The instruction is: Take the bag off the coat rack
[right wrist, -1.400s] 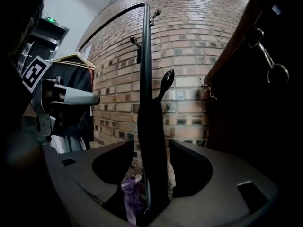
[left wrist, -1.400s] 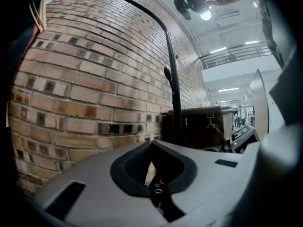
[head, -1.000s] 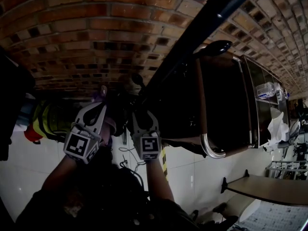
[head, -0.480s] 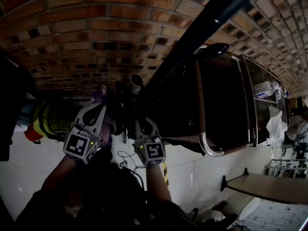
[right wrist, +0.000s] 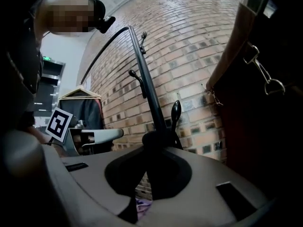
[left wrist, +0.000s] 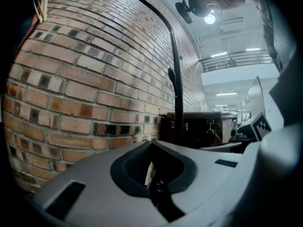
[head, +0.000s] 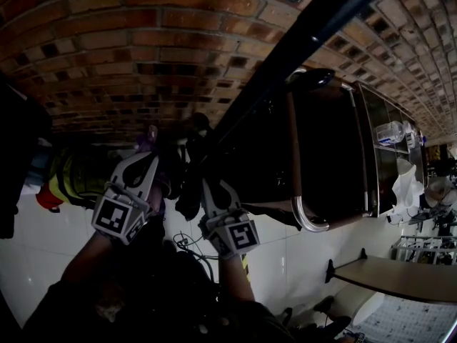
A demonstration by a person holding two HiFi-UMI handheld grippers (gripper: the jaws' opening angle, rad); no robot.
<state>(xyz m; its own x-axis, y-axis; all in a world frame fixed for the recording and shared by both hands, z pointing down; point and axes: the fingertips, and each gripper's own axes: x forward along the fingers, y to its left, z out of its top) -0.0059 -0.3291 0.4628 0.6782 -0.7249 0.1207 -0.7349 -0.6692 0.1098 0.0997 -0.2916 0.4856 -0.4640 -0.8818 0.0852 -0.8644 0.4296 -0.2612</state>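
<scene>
Brown bag [head: 328,156] hangs from the black coat rack [head: 307,28] by the brick wall [head: 143,48]; the right gripper [head: 208,186], clamped on a dark strap [right wrist: 158,169], should lift it straight up over the hook [head: 314,76], left gripper [head: 148,161] closed alongside.

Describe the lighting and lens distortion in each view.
Head view: underexposed, the person's arms nearly black, brick wall bowed by the lens. Left gripper view: ceiling lamp flares; bricks sharp but curved. Right gripper view: bag falls into deep shadow; wall evenly lit.
</scene>
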